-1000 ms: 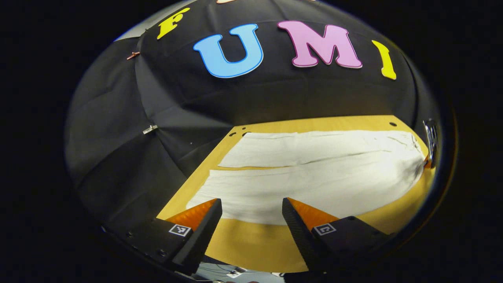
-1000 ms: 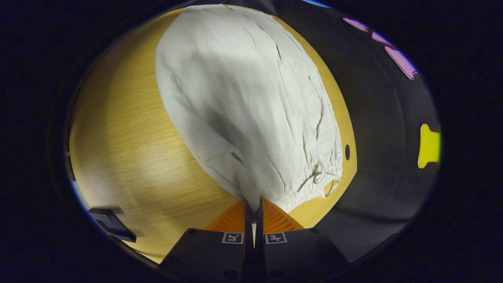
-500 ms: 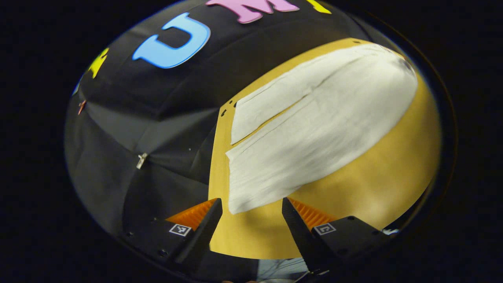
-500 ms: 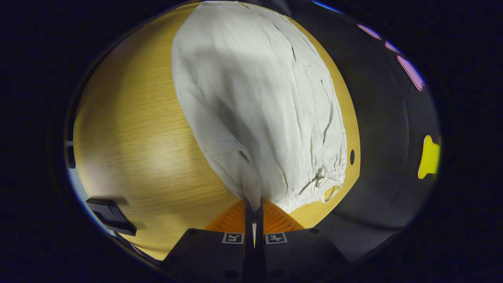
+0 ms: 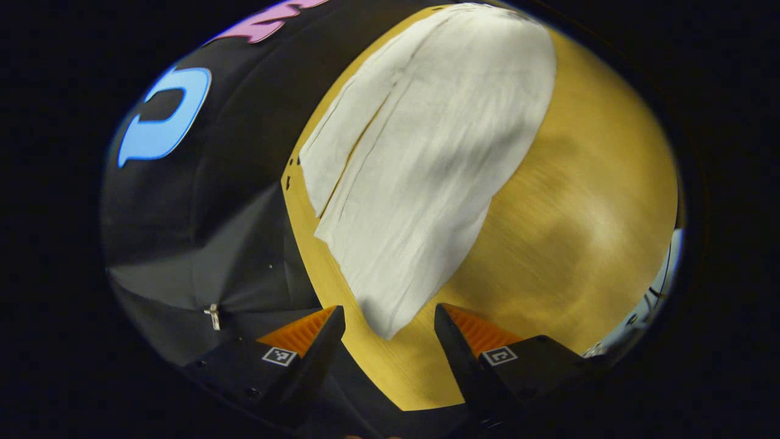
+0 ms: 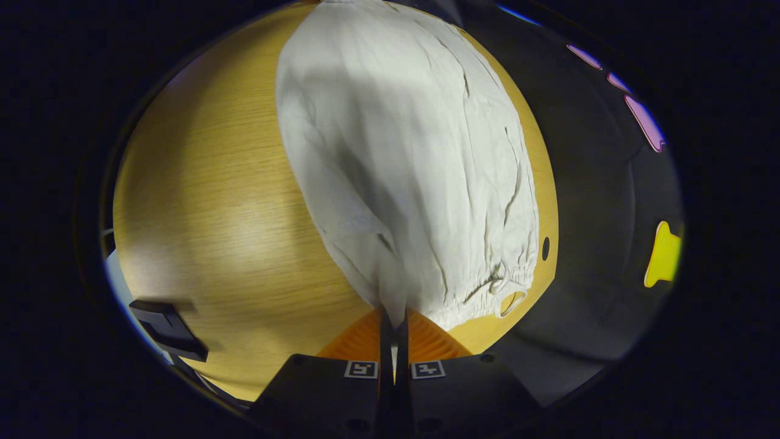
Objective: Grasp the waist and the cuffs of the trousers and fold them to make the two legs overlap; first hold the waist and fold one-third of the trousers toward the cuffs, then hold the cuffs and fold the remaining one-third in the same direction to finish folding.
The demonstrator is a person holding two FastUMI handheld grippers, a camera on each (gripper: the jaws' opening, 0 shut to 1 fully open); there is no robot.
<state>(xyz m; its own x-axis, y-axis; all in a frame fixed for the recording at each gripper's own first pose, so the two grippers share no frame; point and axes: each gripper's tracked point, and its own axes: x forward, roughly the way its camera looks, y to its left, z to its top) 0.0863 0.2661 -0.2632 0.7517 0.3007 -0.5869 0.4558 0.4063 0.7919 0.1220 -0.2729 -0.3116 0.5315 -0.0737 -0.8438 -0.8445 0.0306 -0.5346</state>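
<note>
My right gripper (image 6: pixel 393 326) is pinched tight on the trousers (image 6: pixel 402 171) at the waist corner, the rest lying flat on the wooden surface (image 6: pixel 213 207); my left gripper (image 5: pixel 389 320) is spread wide, the near cuff corner (image 5: pixel 384 320) between its fingers, untouched

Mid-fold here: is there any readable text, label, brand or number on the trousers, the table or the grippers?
On the white cloth trousers: no label or print to read.
On the yellow wooden table: none.
On the left gripper: square black-and-white coded tags, patterns only, no words.
On the right gripper: square coded tags of the same kind, no words.
</note>
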